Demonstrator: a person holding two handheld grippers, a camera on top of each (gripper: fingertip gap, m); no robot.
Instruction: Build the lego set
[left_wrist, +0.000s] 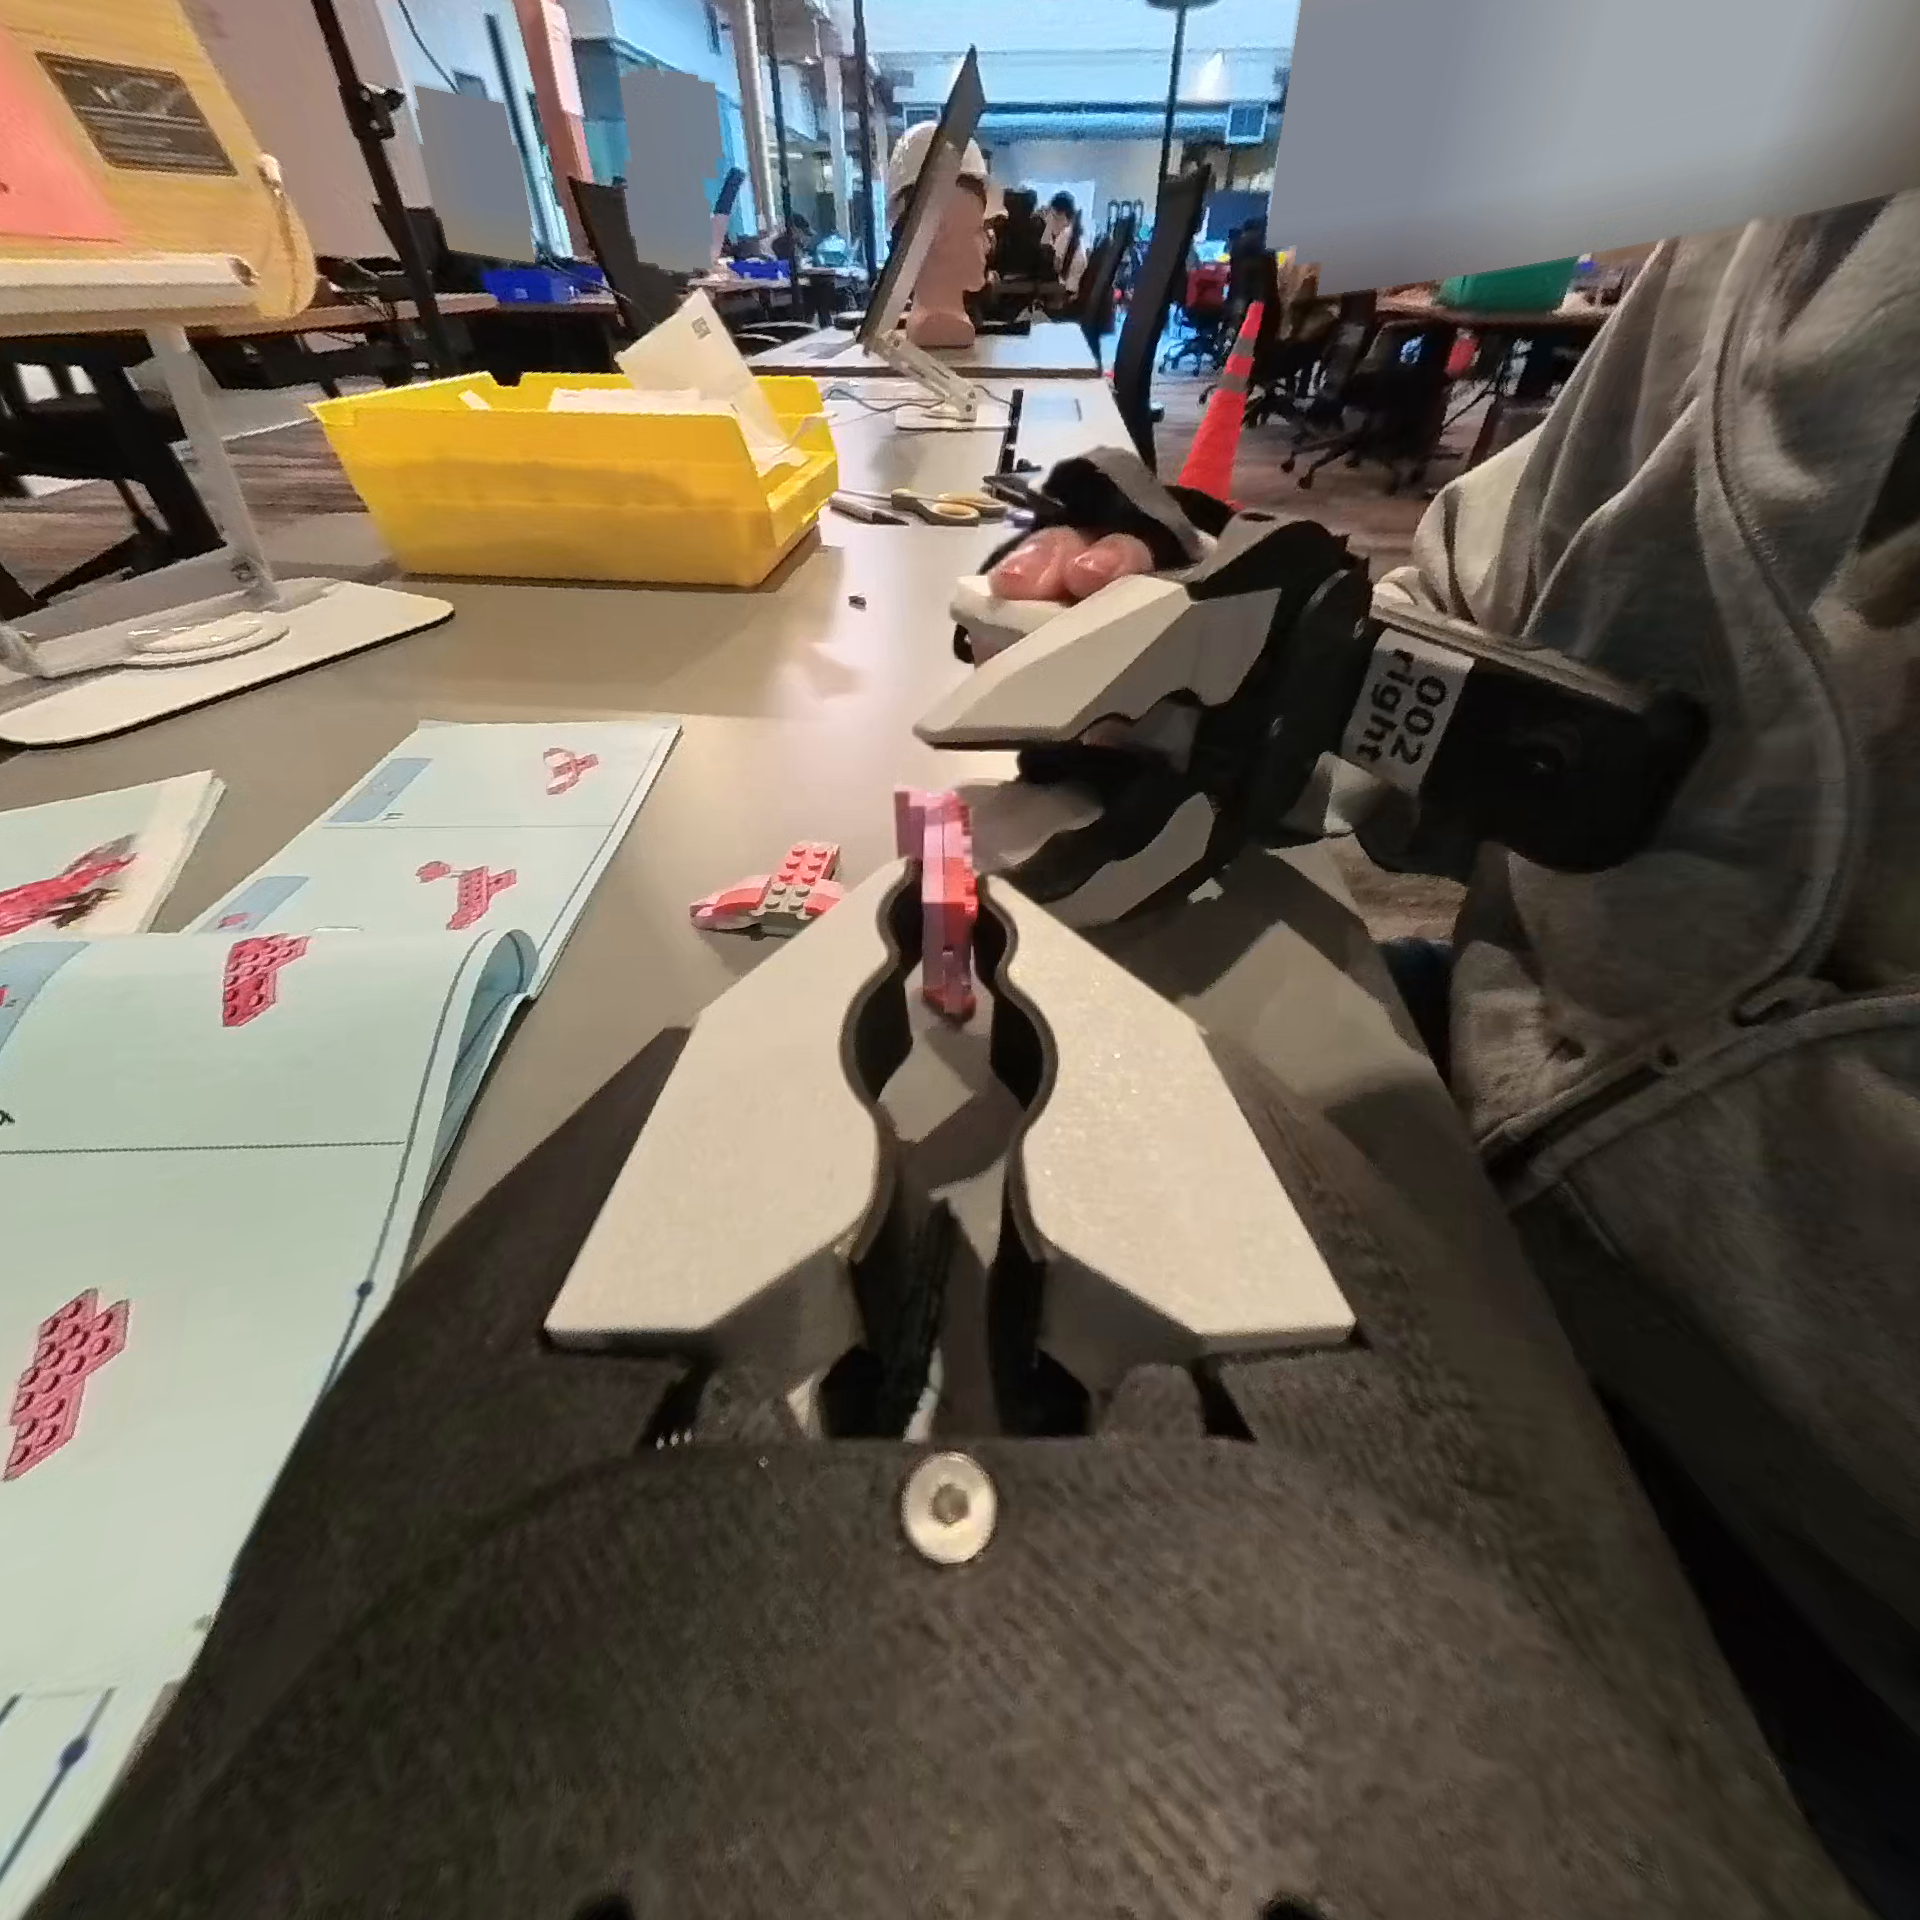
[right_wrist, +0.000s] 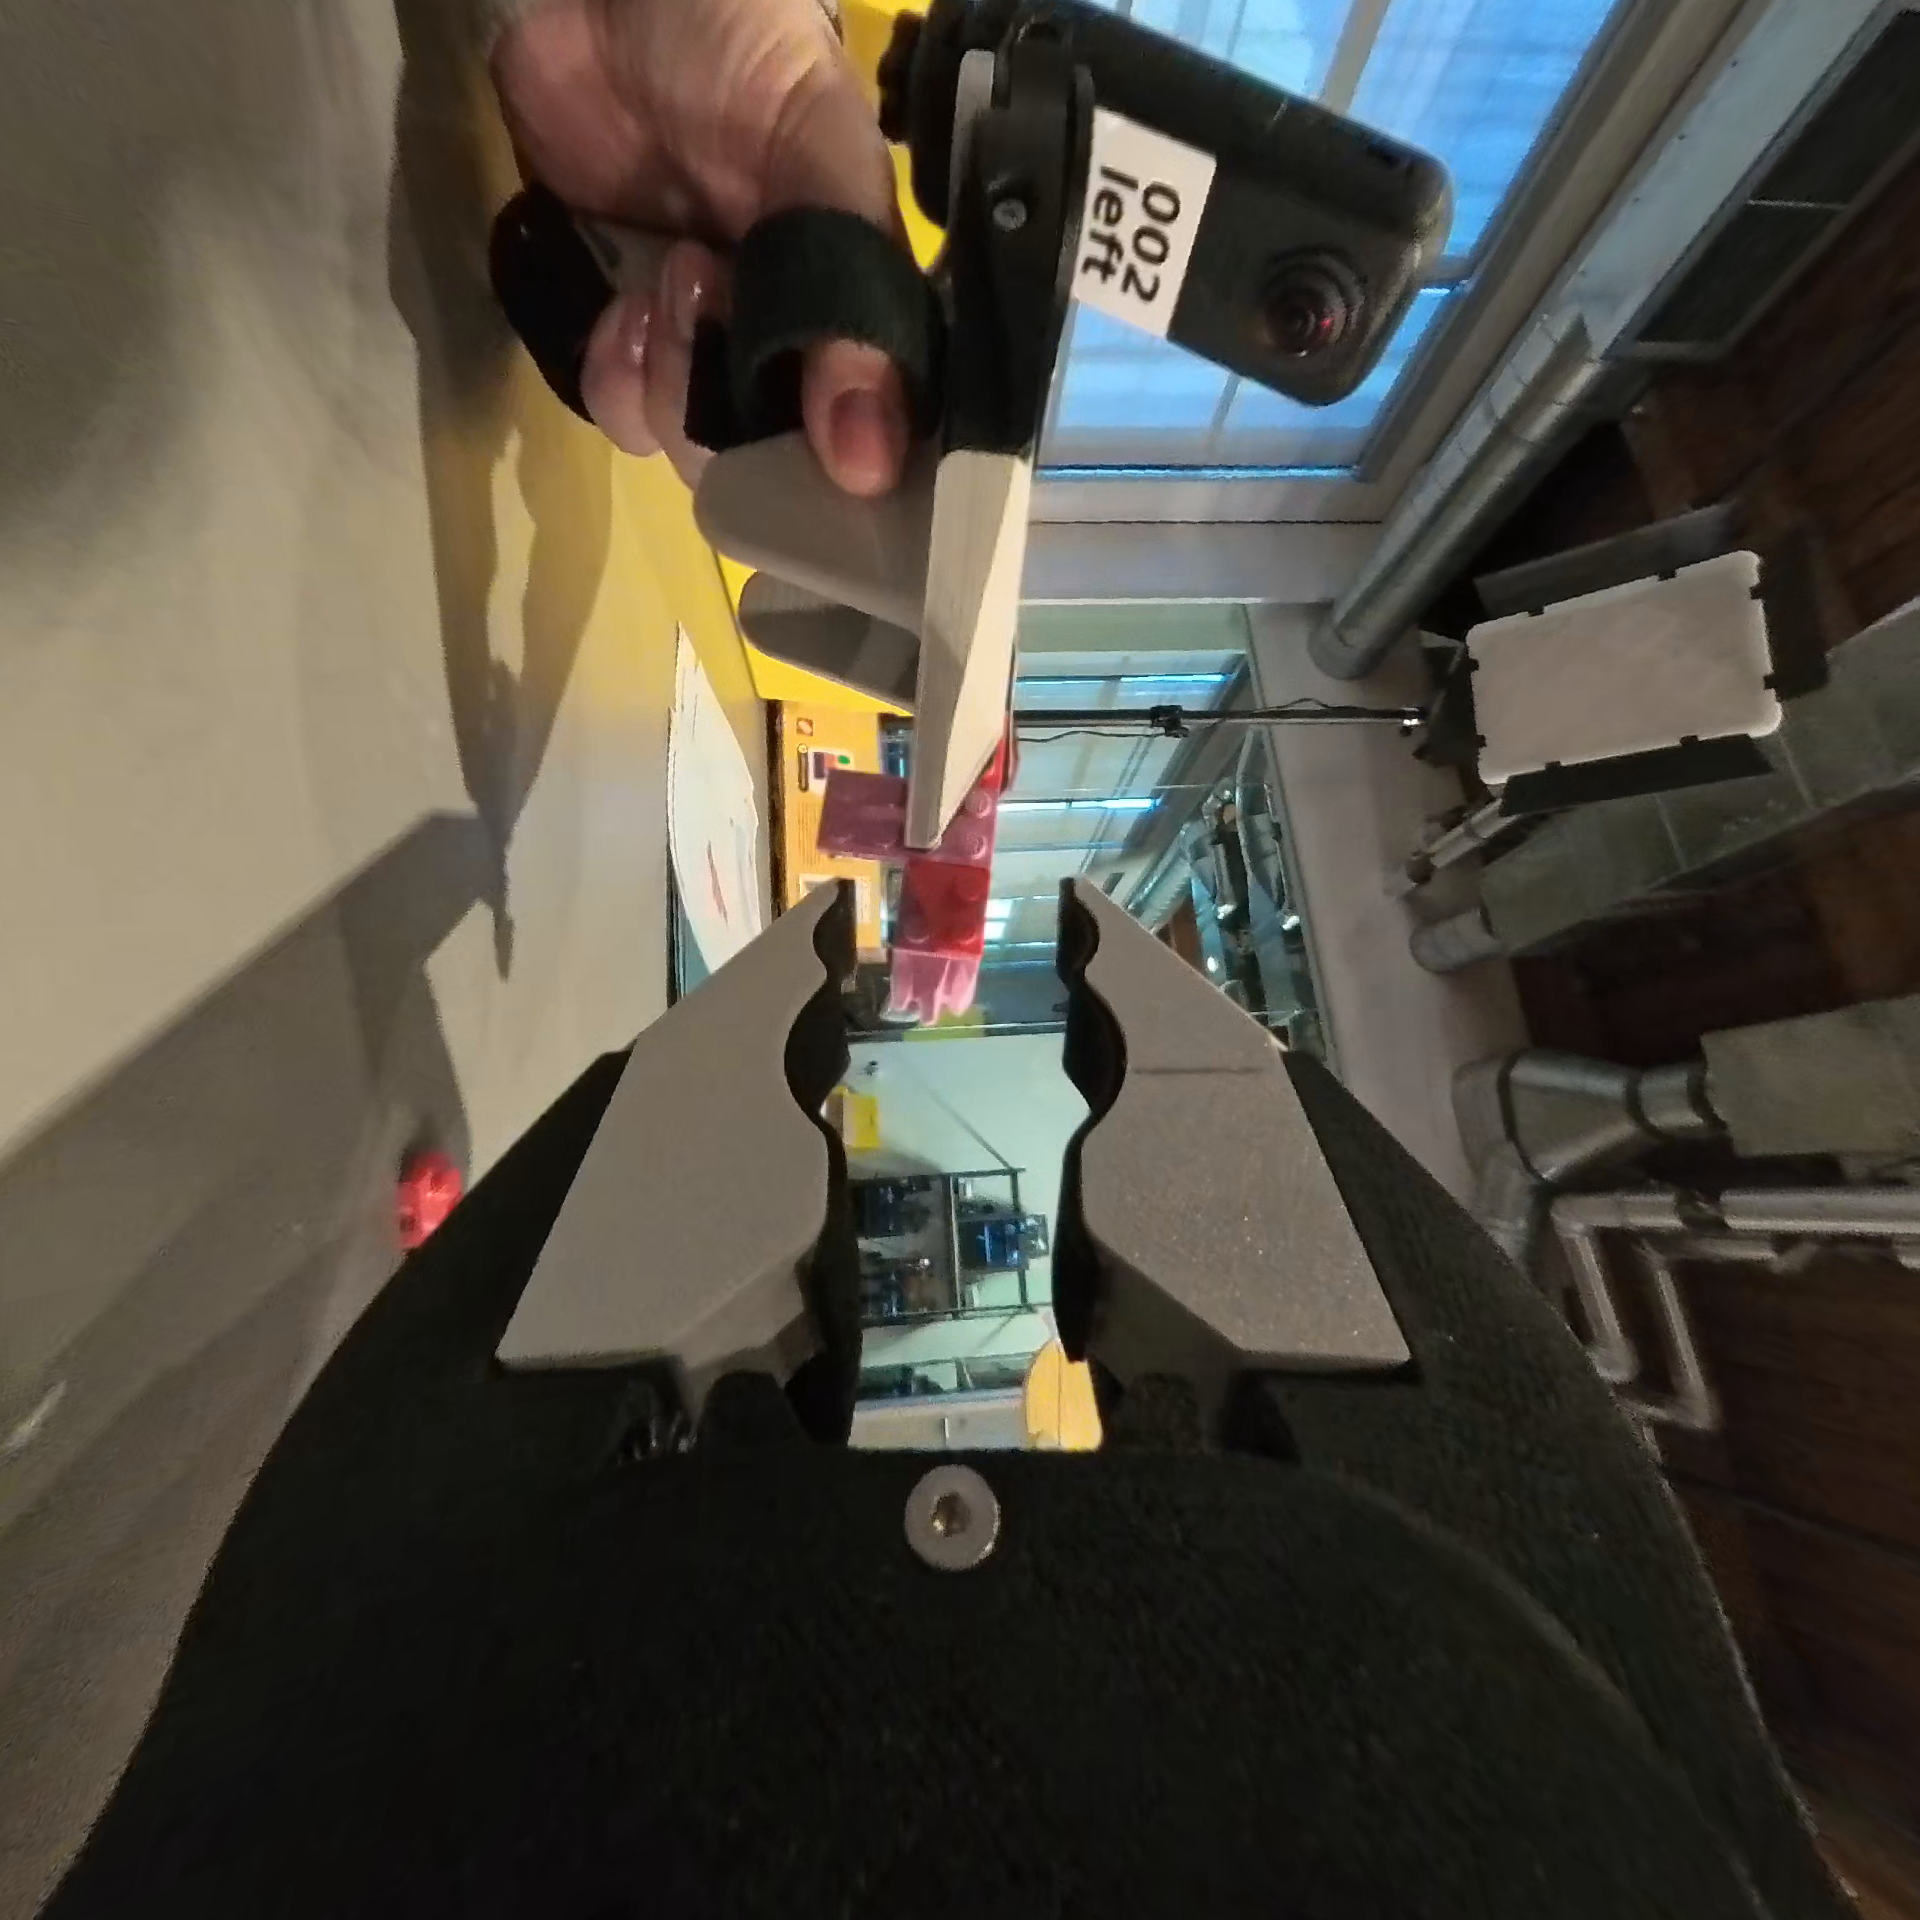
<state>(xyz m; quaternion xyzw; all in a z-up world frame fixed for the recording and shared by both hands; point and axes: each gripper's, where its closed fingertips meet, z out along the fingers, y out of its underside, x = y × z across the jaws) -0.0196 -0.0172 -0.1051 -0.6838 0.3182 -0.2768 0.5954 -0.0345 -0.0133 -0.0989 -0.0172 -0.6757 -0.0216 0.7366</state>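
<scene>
Lego assembly (left_wrist: 940, 904) pinched on edge in my left gripper (left_wrist: 940, 883); right gripper (right_wrist: 956, 899) gapes beside it. Off-centre push risks twisting plates loose.

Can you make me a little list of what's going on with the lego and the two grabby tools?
left tool: shut on the pink lego assembly, held up off the table
right tool: open, empty, its tips close beside the held assembly
loose pink lego piece: lying on the grey table, beyond the left tool
instruction booklet: open on the table, to the left
yellow bin: farther back, holding papers
small red lego piece: alone on the table
</scene>
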